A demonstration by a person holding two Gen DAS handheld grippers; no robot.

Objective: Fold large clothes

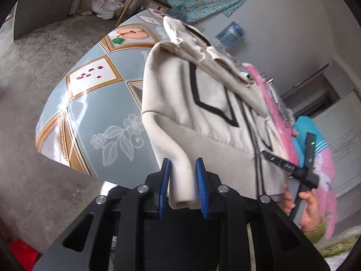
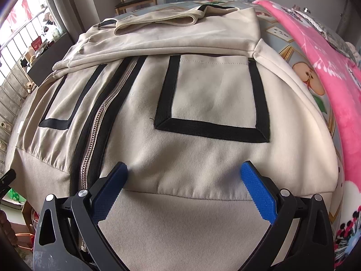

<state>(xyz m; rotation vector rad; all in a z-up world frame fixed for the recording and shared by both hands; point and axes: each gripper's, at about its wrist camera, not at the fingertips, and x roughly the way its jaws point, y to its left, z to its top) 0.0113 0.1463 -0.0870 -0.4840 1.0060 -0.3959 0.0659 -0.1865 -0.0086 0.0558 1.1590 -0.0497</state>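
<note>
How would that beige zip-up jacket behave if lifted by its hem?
Probably floppy: the jacket already drapes and creases over the table. Likely weighty for cloth, as the fold between the left gripper's pads looks thick. The metal zipper may stiffen the middle.

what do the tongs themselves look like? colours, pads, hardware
Both tongs match: the left tongs and right tongs have matte black angular linkage arms with cut-out slots and round silver pivot pins. Their fingers carry blue, finely ribbed pads. No cables visible. The person's hand shows an olive-green cuff.
</note>
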